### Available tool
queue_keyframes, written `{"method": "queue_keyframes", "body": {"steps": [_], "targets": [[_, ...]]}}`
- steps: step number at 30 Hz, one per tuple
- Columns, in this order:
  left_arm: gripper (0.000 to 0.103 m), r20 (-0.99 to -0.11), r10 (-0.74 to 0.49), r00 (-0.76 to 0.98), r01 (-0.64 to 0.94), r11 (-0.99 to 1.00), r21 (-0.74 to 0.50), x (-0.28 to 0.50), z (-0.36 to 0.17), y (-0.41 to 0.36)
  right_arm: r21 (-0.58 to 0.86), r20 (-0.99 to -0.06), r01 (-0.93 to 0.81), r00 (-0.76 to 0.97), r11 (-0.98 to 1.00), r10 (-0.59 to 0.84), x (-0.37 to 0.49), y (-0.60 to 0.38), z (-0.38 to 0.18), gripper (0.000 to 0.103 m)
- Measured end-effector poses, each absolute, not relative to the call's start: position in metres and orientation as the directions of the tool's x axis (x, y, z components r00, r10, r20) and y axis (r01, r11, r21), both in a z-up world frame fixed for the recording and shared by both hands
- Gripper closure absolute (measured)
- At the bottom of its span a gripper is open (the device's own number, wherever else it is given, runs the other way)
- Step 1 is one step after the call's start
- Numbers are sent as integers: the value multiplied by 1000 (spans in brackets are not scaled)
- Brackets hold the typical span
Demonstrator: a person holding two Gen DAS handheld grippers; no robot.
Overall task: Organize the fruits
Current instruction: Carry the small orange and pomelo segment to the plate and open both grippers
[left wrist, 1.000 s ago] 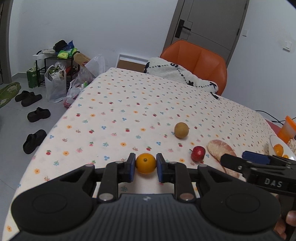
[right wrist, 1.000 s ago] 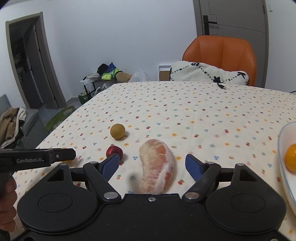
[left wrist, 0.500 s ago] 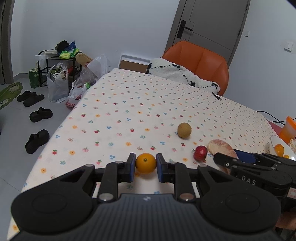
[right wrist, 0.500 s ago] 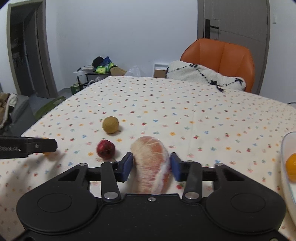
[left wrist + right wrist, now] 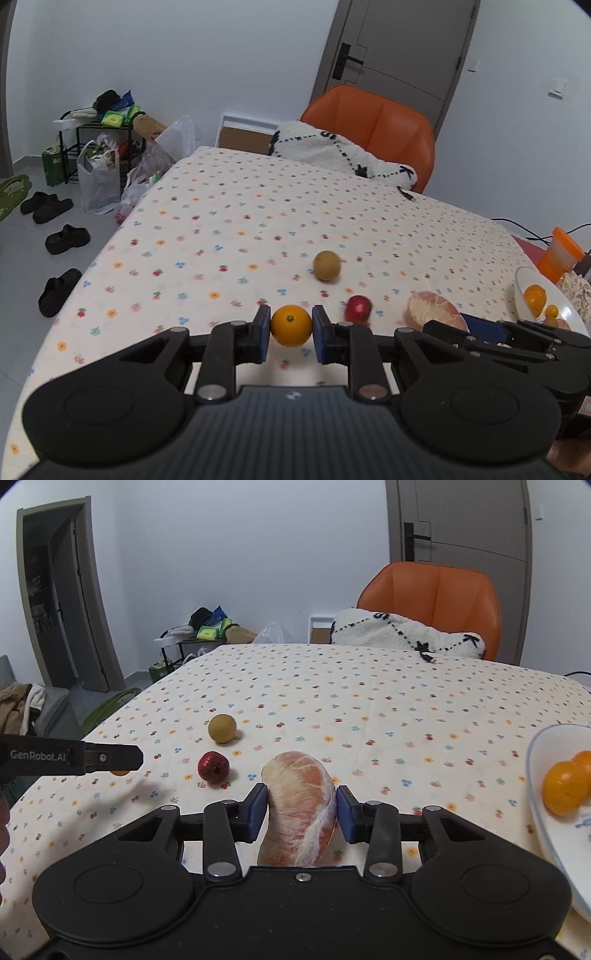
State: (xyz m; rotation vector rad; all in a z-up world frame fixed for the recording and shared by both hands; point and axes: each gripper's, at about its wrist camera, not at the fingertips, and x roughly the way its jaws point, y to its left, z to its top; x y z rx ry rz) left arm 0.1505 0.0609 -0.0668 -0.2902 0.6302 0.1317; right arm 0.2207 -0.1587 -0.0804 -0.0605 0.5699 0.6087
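Observation:
My left gripper (image 5: 290,332) is shut on a small orange (image 5: 290,325), held over the near left part of the flowered tablecloth (image 5: 240,229). A peeled pomelo segment (image 5: 301,805), pink with white membrane, is clamped in my right gripper (image 5: 301,808), which is shut on it. On the cloth lie a red apple (image 5: 213,767) and a tan round fruit (image 5: 222,728). A white plate (image 5: 546,834) at the right edge holds oranges (image 5: 565,786). The left gripper's side (image 5: 74,758) shows in the right wrist view.
An orange chair (image 5: 373,122) with a white fleece blanket (image 5: 332,151) stands at the far side of the table. An orange cup (image 5: 559,253) sits at the right edge. Bags (image 5: 99,177), a rack and shoes (image 5: 59,291) lie on the floor to the left.
My right gripper closed from wide open onto the pomelo segment and has lifted slightly. The left gripper kept its hold on the orange and rose a little.

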Motion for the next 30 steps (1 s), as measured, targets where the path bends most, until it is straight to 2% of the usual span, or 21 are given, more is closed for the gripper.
{"method": "queue_keyframes", "body": {"steps": [30], "targets": [[81,-552,-102,828,-14,979,-201,174,-47,-27,163,-420,-419,790,893,447,200,-257,-55,65]]}}
